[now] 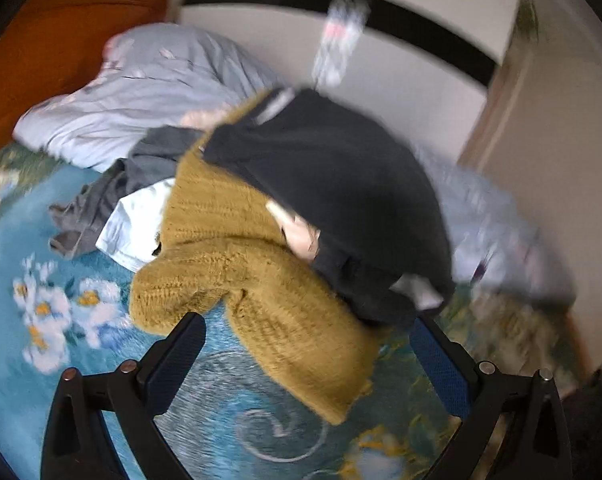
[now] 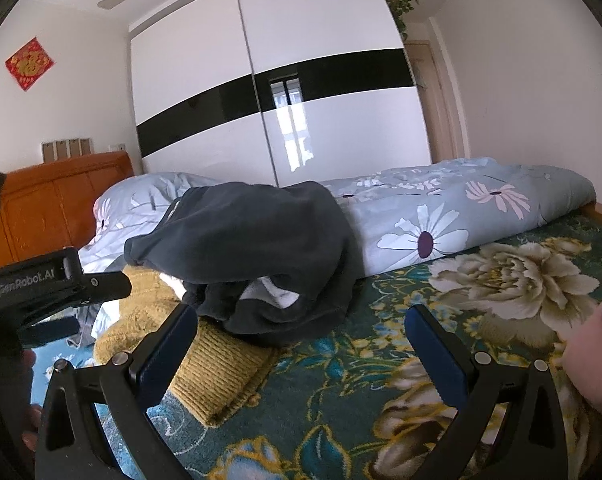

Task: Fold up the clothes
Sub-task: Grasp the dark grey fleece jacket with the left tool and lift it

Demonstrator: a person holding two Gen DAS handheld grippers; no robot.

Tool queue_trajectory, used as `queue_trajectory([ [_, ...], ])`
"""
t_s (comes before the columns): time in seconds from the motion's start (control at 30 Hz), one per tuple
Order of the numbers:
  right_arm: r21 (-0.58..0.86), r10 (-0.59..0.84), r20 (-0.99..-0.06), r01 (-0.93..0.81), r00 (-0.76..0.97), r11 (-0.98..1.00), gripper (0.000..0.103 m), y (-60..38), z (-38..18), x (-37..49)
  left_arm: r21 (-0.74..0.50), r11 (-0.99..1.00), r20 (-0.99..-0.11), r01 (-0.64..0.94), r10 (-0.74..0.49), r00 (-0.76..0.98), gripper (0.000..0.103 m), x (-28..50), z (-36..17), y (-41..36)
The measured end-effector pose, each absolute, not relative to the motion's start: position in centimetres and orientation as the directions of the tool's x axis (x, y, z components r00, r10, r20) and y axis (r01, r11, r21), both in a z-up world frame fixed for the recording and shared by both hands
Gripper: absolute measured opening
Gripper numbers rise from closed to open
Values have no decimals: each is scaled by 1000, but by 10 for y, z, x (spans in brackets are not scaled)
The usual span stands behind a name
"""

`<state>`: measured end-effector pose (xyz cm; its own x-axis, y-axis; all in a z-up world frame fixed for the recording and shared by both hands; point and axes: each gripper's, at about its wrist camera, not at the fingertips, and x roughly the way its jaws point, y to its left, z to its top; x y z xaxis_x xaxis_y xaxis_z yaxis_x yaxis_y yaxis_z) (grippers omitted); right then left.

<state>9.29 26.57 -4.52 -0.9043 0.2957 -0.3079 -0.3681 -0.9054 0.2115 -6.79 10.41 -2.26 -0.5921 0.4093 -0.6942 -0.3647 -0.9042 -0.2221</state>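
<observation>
We find our left gripper [image 1: 307,330] and right gripper [image 2: 301,326] both spread apart, empty. One body reads "GenRobot.AI" [image 2: 25,278]. Ahead, a ribbed mustard knit sweater [image 2: 217,372] lies beneath a soft dark garment [image 2: 253,236] on the floral bedspread [image 2: 441,320].

black tongs [image 2: 301,336], blue pads [image 2: 433,348] (silver screws)

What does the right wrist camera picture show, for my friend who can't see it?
A dark garment lies heaped on a mustard knitted sweater on a flowery bedspread, with the right gripper open and empty in front. Behind lie a rolled floral duvet and a white wardrobe.
</observation>
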Motion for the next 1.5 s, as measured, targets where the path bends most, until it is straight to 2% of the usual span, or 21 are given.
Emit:
queue_trajectory([
  [0.07,223,296,-301,-368,-907,-903,103,267,-44,95,-186,-903,-723,-387,392,-569,103,-83,-21,117],
  [0.13,217,301,-293,-370,-907,-903,103,266,-42,97,-204,-898,-727,-389,405,-554,103,-98,-18,126],
  [0.4,241,301,-296,-375,-907,-895,103,277,-42,100,-443,-856,-749,-266,517,-415,102,-162,-27,157],
  [0.57,303,302,-293,-388,-907,-871,103,291,-43,107,-606,-784,-703,-137,608,-368,101,-185,-49,150],
  [0.7,342,302,-301,-398,-905,-851,103,299,-45,109,-681,-726,-647,-97,658,-385,87,-185,-44,142],
  [0.8,354,288,-313,-392,-905,-849,103,300,-47,108,-645,-752,-661,-133,637,-396,71,-178,-35,146],
  [0.87,342,282,-319,-388,-905,-856,103,297,-47,106,-620,-768,-667,-162,624,-408,65,-171,-31,151],
  [1.03,261,200,-350,-300,-915,-918,103,278,-48,91,-598,-787,-686,-150,600,-411,63,-166,-26,157],
  [1.1,249,177,-367,-280,-913,-927,103,272,-50,86,-576,-798,-694,-177,592,-410,54,-158,-18,162],
  [1.17,239,178,-375,-281,-910,-930,103,270,-52,85,-543,-812,-704,-214,580,-410,52,-147,-8,169],
  [1.37,299,182,-407,-319,-895,-899,103,287,-58,85,-439,-839,-732,-322,542,-414,48,-116,21,189],
  [1.43,320,180,-417,-329,-891,-888,103,292,-60,84,-439,-825,-705,-356,562,-433,48,-116,28,195],
  [1.5,328,178,-420,-331,-890,-885,103,293,-60,85,-420,-830,-719,-366,551,-424,49,-123,25,206],
])
